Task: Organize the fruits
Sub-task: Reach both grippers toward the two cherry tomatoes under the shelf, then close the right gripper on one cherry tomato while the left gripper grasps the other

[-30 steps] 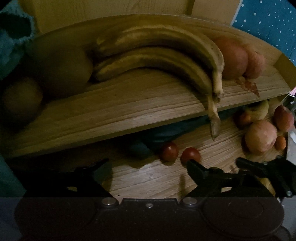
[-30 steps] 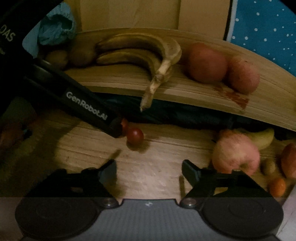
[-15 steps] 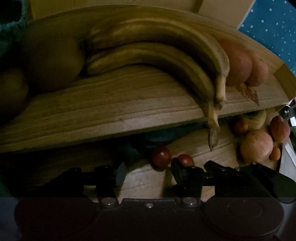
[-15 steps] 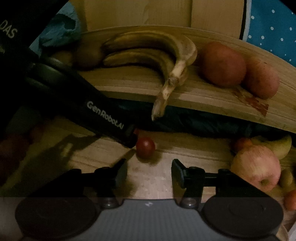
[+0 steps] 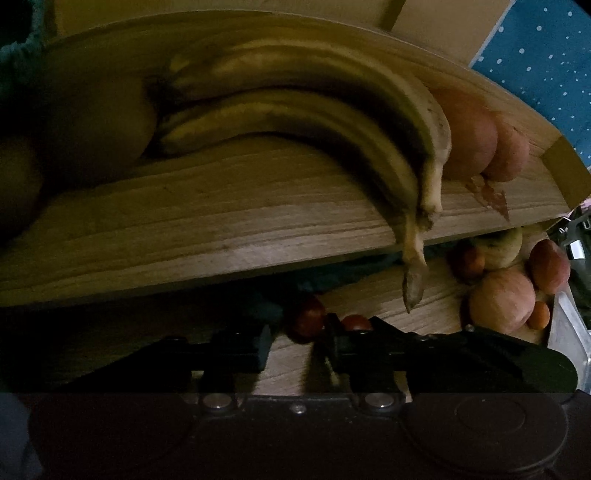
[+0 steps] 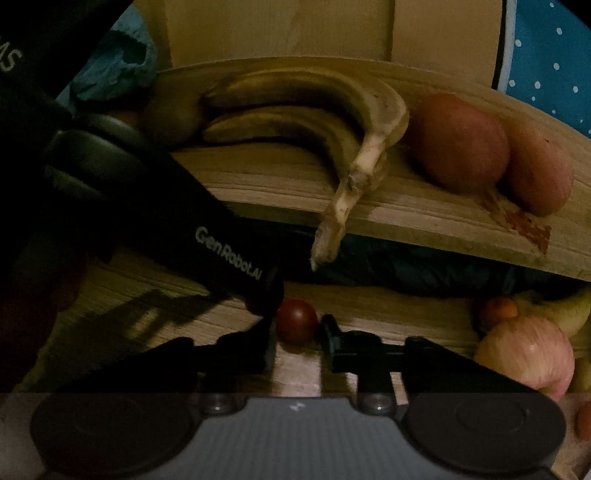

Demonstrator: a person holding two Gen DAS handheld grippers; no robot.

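Item 1, left gripper (image 5: pixel 297 341): hovering low over wooden surface (image 5: pixel 369 295), tongs standing a little apart. One cherry tomato (image 5: pixel 308 319) sitting at the tips, in the gap; contact w/ pads can't be told, too dark. 2nd cherry tomato (image 5: pixel 354 322) lying just beyond the right-hand finger.

Item 2, right gripper (image 6: pixel 295 341): tongs partly apart, bracketing a cherry tomato (image 6: pixel 297 320) on the lower wooden surface (image 6: pixel 388 314); narrow gaps showing either side, so not clamping. Other gripper's black body, marked GenRobot.AI (image 6: pixel 229 251), reaching in from the left, its tip just beside that tomato.

Item 3, upper shelf (image 6: pixel 406 218): 2 bananas (image 6: pixel 306 110) lying together, stems hanging over front edge; 2 red apples (image 6: pixel 458 142) touching each other, right of bananas; dim round brown fruit (image 6: pixel 168 114) left of bananas.

Item 4, lower level, right side: pile incl. pink apple (image 6: pixel 526 354), small orange fruit (image 6: pixel 496 310), yellowish fruit (image 6: pixel 565 314).

Item 5, bkgd: blue dotted cloth (image 6: pixel 546 55), cardboard (image 6: pixel 277 29).
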